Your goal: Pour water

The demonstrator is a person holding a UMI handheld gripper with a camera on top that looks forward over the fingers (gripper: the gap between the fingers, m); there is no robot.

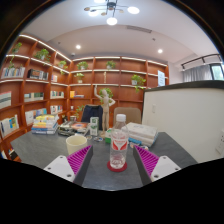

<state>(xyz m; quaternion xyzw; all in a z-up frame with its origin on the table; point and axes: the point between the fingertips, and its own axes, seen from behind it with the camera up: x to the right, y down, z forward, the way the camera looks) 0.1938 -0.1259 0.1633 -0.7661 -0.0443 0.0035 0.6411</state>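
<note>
A clear glass (118, 148) with a red print stands upright on a round red coaster (118, 164) on the dark grey table (45, 148). It stands between my gripper's (113, 162) two fingers, with a gap on each side. The pink pads (79, 159) on the fingers do not touch it. The gripper is open and holds nothing. I cannot tell whether there is water in the glass.
A pale cup (76, 144) stands left of the glass by the left finger. Bottles, boxes and books (45, 124) crowd the table's far left. A folded cloth (140, 132) lies behind right. A white partition (185, 120) stands right. Wooden shelves (110, 80) line the back.
</note>
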